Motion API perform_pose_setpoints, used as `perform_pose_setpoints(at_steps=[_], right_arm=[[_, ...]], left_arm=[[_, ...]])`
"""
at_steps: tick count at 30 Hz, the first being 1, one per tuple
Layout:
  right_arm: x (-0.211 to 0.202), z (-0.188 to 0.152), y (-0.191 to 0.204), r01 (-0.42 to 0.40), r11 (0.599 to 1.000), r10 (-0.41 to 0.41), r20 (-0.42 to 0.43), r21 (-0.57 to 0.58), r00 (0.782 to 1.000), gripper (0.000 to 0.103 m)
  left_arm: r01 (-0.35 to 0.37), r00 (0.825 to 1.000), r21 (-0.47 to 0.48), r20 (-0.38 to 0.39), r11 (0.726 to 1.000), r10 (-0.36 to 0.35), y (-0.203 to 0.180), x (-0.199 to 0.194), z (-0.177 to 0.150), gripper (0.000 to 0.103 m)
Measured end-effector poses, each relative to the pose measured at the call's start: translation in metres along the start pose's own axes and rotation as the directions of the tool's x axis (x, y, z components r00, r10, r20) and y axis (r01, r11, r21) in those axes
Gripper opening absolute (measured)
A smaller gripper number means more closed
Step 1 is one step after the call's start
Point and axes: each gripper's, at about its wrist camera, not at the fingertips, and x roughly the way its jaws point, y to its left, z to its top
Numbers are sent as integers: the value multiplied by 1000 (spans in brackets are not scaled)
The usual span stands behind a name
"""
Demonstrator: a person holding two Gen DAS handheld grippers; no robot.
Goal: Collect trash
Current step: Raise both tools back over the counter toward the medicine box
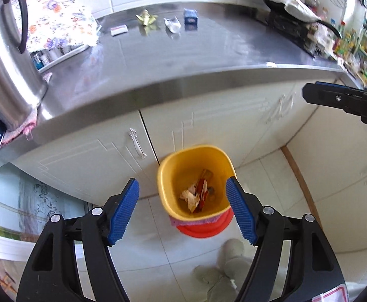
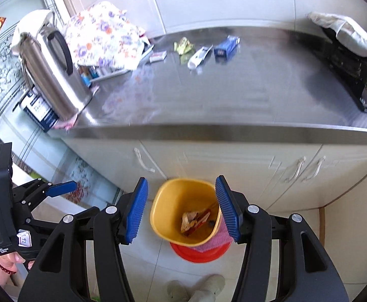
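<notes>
left gripper (image 1: 182, 196) jaws spread, right gripper (image 2: 181, 196) likewise, yellow bin (image 1: 168, 166) contents blurred

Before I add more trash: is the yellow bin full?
No. The yellow bin holds only a few wrappers at its bottom.

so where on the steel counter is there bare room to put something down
The widest bare patch of the steel counter is its middle and front, between the steel kettle and the black tray. Crowded: the back row with the white packet, yellow-green wrapper, white tube and blue box, and the corner around the floral cloth.
</notes>
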Motion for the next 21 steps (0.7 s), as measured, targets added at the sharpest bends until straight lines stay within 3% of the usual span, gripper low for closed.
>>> perform_pose_setpoints(at_steps=[8,21], right_arm=[[14,48,-16,2,1000,-2,35,9,999,57],[76,127,-41,-48,999,48,29,-4,998,57]], left_arm=[[-26,999,-22,31,999,27,17,6,55,72],[-49,998,-76,33,996,52,43,38,141,72]])
